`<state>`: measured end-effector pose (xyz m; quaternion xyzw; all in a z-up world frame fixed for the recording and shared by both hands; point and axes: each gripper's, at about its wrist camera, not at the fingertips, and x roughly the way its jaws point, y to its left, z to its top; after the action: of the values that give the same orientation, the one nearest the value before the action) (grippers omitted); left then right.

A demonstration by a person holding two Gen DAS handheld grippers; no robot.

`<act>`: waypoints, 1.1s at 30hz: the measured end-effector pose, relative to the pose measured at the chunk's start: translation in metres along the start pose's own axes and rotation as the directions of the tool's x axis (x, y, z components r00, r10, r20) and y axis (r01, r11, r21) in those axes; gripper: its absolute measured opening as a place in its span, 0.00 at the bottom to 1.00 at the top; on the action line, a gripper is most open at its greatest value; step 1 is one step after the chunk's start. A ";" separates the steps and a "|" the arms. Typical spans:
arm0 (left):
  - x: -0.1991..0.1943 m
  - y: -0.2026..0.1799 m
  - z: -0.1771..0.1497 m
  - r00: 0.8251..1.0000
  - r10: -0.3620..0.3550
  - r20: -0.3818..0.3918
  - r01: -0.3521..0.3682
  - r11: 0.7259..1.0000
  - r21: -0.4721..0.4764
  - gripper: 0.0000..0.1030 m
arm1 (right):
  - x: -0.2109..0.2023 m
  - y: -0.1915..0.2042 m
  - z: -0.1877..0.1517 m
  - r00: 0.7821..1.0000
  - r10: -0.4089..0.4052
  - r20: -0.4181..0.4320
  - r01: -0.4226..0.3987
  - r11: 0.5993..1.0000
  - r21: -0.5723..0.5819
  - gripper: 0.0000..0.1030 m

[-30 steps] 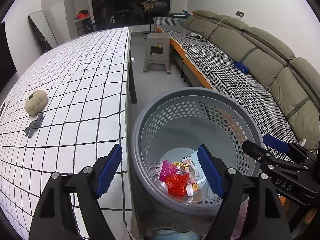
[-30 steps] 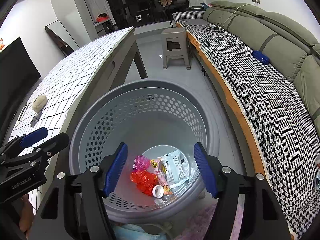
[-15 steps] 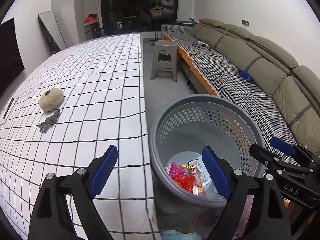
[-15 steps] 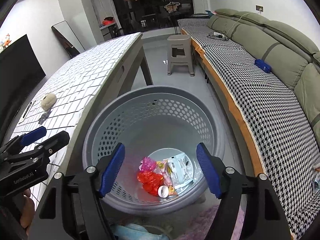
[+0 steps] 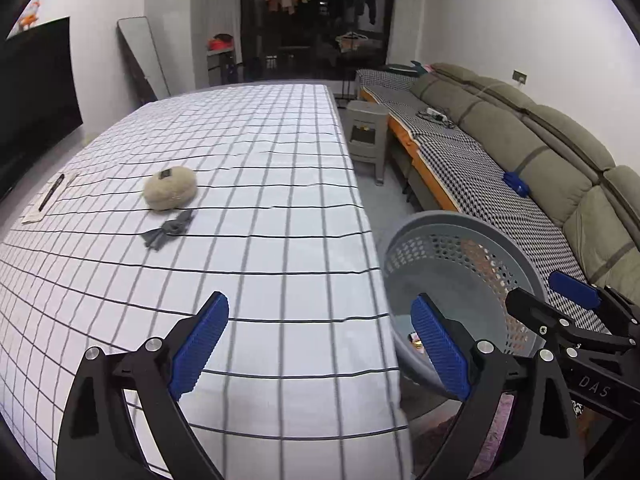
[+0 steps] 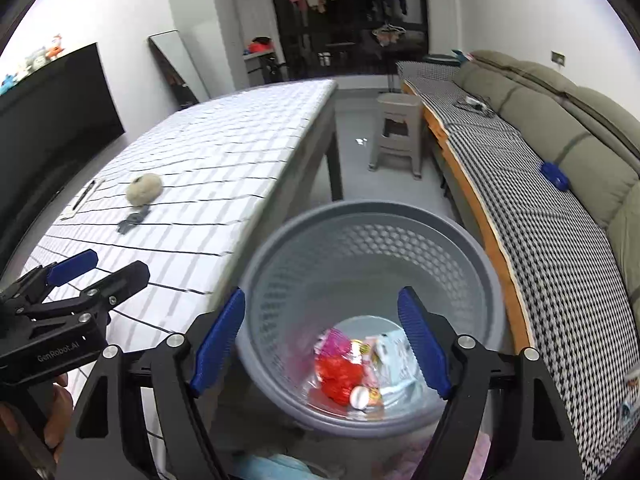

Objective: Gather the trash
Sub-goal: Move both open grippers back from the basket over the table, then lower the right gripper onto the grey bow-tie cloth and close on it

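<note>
The left claw point(image 5: 320, 348) is spread wide with nothing between its blue ribbed pads, hanging over the near edge of the desk point(image 5: 260, 184) covered in a white cloth with a black grid. Ahead of it and to its left lie a crumpled grey scrap of cloth point(image 5: 170, 232) and, just beyond that and close to it, a round beige fuzzy lump point(image 5: 171, 191). Further left, by the desk's far side, a black pen point(image 5: 51, 192) lies on a white sheet of paper.

The right claw point(image 6: 322, 342) is likewise spread and empty, poised above the round grey perforated plastic basket point(image 6: 360, 216), which stands on the floor just to the right of the desk. Straight below this claw, at the basket's bottom, lies the collected trash: a red crinkled wrapper point(image 6: 335, 374), a pink crumpled wrapper point(image 6: 335, 340), a pale blue packet point(image 6: 394, 356) and a small white cap point(image 6: 359, 396), all bunched together.

Right of both claws runs an olive-green sofa point(image 6: 568, 128) with a houndstooth throw, and ahead a grey plastic stool point(image 6: 398, 132).
</note>
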<state>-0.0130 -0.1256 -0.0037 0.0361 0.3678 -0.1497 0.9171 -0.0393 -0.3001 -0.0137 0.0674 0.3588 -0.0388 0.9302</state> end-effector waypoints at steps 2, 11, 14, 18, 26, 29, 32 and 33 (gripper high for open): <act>-0.004 0.011 0.000 1.000 0.017 0.010 -0.016 1.000 -0.014 0.88 | 0.001 0.014 0.004 1.000 0.016 0.007 -0.016 1.000 -0.025 0.74; -0.020 0.076 -0.001 0.994 0.100 0.039 -0.096 0.991 -0.098 0.91 | 0.019 0.083 0.021 0.996 0.085 -0.007 -0.085 0.985 -0.149 0.76; -0.023 0.099 -0.004 0.991 0.131 0.037 -0.125 0.984 -0.128 0.91 | 0.032 0.109 0.028 0.994 0.102 -0.029 -0.106 0.975 -0.197 0.76; -0.024 0.130 -0.008 0.985 0.172 0.031 -0.165 0.972 -0.166 0.91 | 0.050 0.137 0.038 0.990 0.129 -0.062 -0.141 0.960 -0.242 0.76; -0.023 0.187 -0.011 0.966 0.259 0.021 -0.249 0.945 -0.213 0.91 | 0.091 0.197 0.058 0.977 0.167 -0.133 -0.203 0.924 -0.323 0.76; -0.021 0.203 -0.012 0.959 0.282 0.019 -0.271 0.936 -0.225 0.91 | 0.110 0.218 0.062 0.969 0.172 -0.177 -0.225 0.910 -0.349 0.76; -0.018 0.216 -0.013 0.954 0.299 0.014 -0.287 0.928 -0.236 0.91 | 0.131 0.237 0.064 0.961 0.170 -0.219 -0.242 0.899 -0.364 0.76; -0.016 0.220 -0.014 0.953 0.302 0.011 -0.291 0.926 -0.239 0.91 | 0.137 0.242 0.065 0.960 0.166 -0.226 -0.242 0.898 -0.368 0.76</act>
<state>0.0328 0.0907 -0.0123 -0.0207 0.3512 0.0343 0.9354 0.1343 -0.0745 -0.0351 -0.0795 0.4369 0.1385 0.8852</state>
